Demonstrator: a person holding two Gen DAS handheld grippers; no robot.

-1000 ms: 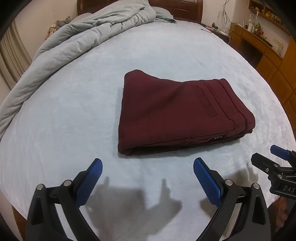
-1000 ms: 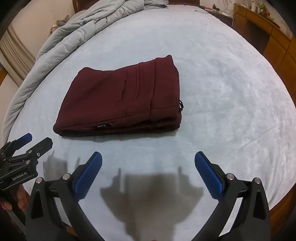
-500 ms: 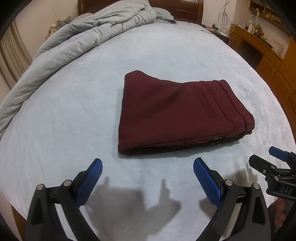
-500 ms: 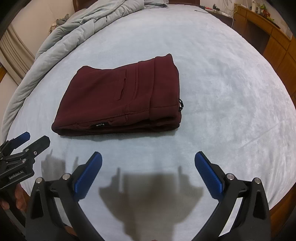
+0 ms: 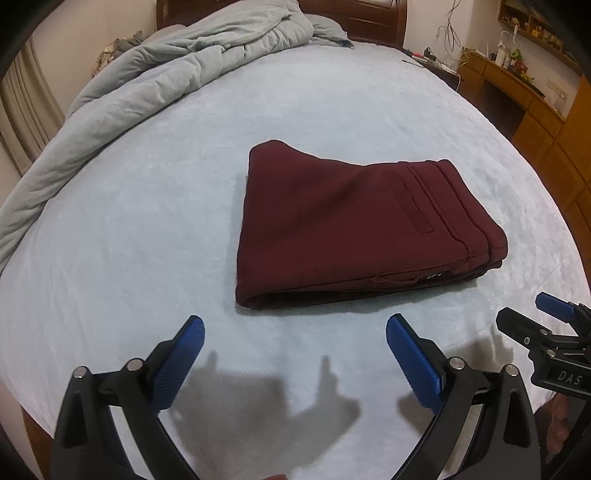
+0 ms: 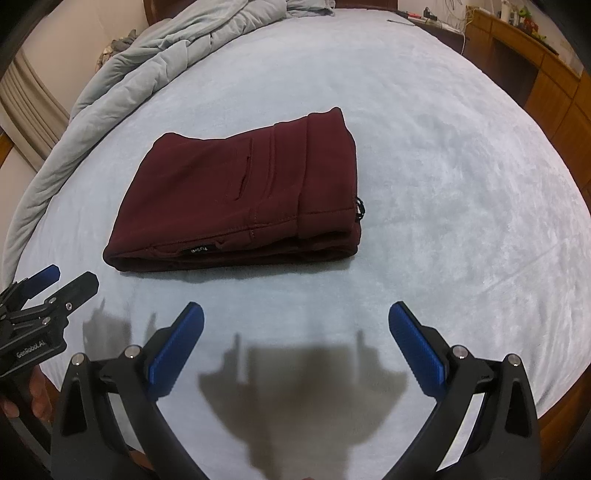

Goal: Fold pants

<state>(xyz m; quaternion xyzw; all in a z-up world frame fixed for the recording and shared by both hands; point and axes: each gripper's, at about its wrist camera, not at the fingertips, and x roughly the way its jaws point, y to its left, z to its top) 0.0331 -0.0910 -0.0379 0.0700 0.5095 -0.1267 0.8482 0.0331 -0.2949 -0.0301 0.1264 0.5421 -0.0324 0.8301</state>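
Note:
Dark maroon pants lie folded into a compact stack on the pale blue bed sheet; they also show in the right wrist view, waistband to the right. My left gripper is open and empty, held above the sheet a little short of the stack's near edge. My right gripper is open and empty, also near of the stack. Each gripper shows at the edge of the other's view: the right one, the left one.
A crumpled grey-green duvet lies along the far left of the bed. A wooden headboard stands behind. Wooden desk and cabinets line the right wall. The bed's near edge lies just below the grippers.
Both grippers have stayed open and drifted slightly back from the pants. The folded pants have not moved.

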